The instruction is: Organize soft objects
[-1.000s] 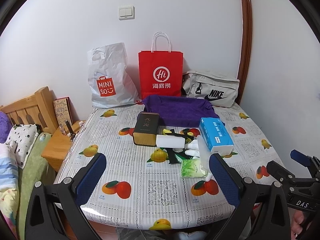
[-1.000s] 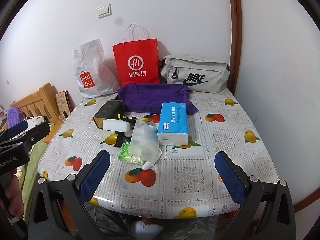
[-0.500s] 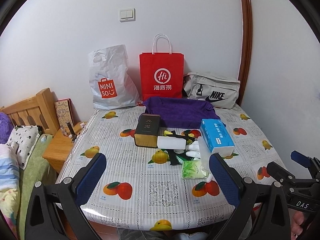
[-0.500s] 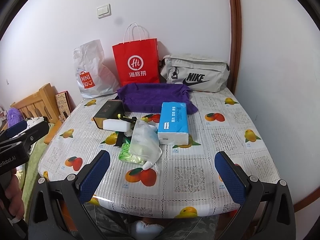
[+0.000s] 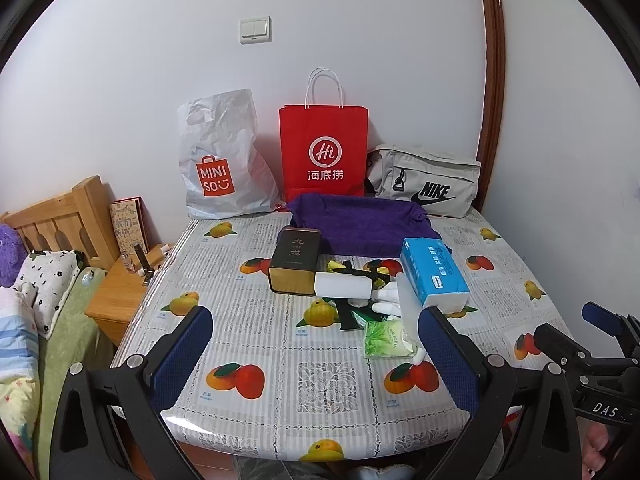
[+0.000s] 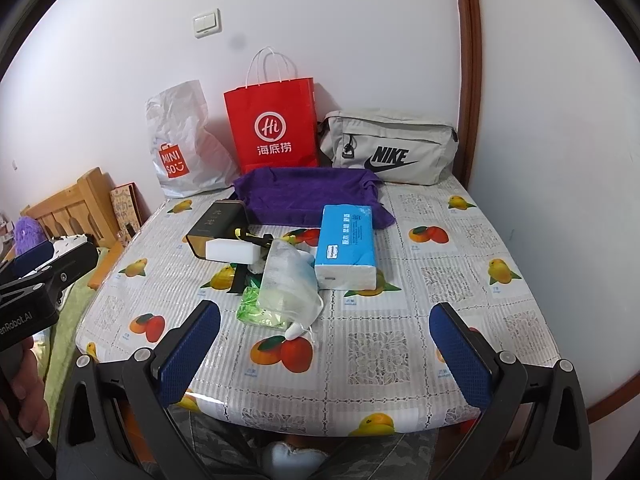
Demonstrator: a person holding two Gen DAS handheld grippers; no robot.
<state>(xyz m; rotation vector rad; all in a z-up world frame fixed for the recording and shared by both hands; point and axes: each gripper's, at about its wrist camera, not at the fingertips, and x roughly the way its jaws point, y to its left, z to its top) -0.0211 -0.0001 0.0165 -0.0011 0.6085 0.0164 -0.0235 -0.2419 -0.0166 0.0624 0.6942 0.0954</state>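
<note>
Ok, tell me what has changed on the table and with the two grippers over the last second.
Almost nothing. The left gripper drifted slightly, so its view of the table shifted a little; the right gripper held its place. Both stay open and empty, nothing taken or released. The blue tissue pack, purple cloth, white sponge and clear plastic bag lie where they were.

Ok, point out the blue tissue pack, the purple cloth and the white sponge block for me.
blue tissue pack (image 6: 346, 236): right wrist view, middle of its blue top face.
purple cloth (image 6: 308, 194): right wrist view, centre of the fabric.
white sponge block (image 5: 342, 285): left wrist view, middle of its front face.
</note>
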